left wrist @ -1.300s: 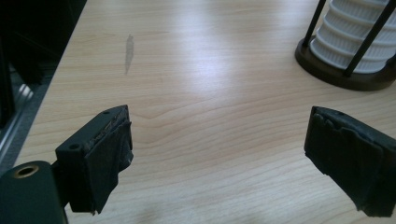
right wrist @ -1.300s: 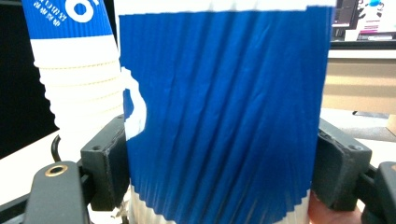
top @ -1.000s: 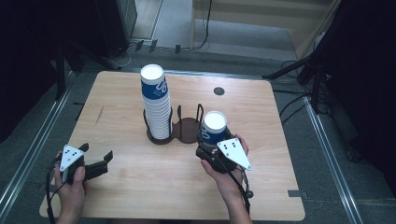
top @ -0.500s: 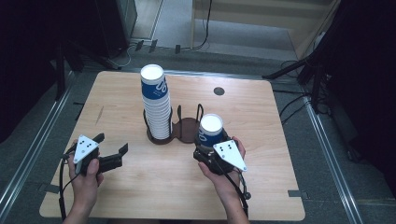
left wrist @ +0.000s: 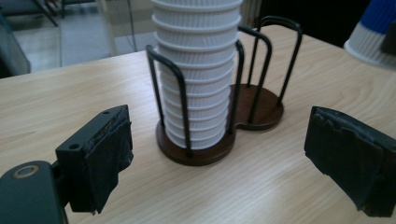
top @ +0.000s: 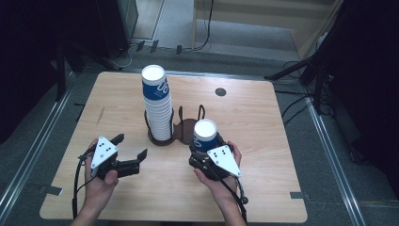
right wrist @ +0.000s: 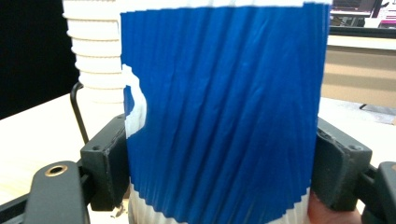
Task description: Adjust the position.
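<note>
Both forearms come in over the table's (top: 263,122) near edge, each hand wrapped around its gripper's body. The left gripper (top: 128,151) sits toward the near left corner, tilted so its jaws point inward and away from the person, standing wide apart with nothing between them. The right gripper (top: 205,149) is held nearer the middle of the near edge, its jaws clamped on both sides of a blue and white cup (right wrist: 219,112).

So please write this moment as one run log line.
left gripper: open, empty | right gripper: shut on blue cup | cup stack: in holder
</note>
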